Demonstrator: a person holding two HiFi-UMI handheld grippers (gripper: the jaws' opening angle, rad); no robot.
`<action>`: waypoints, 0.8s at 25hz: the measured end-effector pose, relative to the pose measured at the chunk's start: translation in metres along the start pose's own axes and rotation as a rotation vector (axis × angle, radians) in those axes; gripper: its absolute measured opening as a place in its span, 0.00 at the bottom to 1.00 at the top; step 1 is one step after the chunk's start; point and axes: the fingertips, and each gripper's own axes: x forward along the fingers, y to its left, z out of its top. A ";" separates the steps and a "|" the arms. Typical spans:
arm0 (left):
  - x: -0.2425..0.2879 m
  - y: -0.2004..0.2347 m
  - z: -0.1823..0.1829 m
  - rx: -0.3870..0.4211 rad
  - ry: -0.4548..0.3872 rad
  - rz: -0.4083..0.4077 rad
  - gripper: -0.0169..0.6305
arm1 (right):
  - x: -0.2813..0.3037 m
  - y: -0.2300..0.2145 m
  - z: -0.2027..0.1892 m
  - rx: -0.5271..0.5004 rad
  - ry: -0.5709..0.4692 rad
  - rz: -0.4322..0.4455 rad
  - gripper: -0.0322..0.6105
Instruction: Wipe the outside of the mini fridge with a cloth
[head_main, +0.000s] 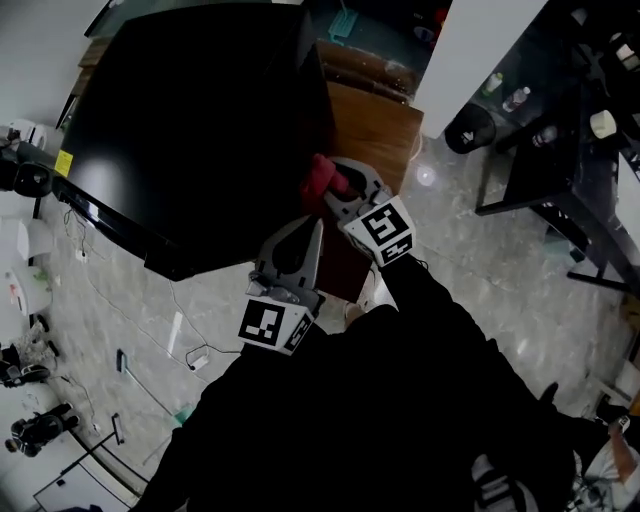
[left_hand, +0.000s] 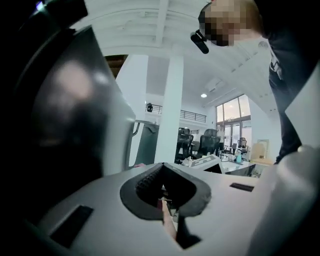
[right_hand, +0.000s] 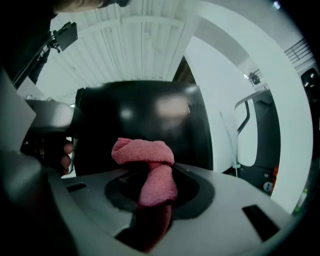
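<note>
The right gripper (right_hand: 150, 187), its fingers clamped on the pink cloth (right_hand: 144, 152), holds the cloth at the near right edge of the black mini fridge (head_main: 190, 130), apparently touching it. The left gripper (left_hand: 162, 195), fingers together and empty, sits just beside the right one.

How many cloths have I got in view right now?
1. The pink terry cloth is clamped in the right tongs, bunched close to the glossy black mini fridge. The left tongs hold none; others may be hidden behind the fridge.

Black sleeves (head_main: 425, 305) end at the grey left hand-held gripper (head_main: 317, 230) and right hand-held gripper (head_main: 339, 190) bearing black-and-white marker cubes (head_main: 272, 325).
</note>
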 end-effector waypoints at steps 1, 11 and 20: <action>0.008 -0.001 0.013 0.020 -0.015 0.004 0.03 | -0.002 -0.010 0.026 -0.025 -0.038 -0.001 0.25; 0.039 0.010 0.094 0.094 -0.122 0.077 0.03 | 0.010 -0.045 0.198 -0.133 -0.346 0.006 0.25; 0.054 0.029 0.080 0.103 -0.124 0.140 0.03 | 0.026 -0.052 0.176 -0.055 -0.433 -0.007 0.25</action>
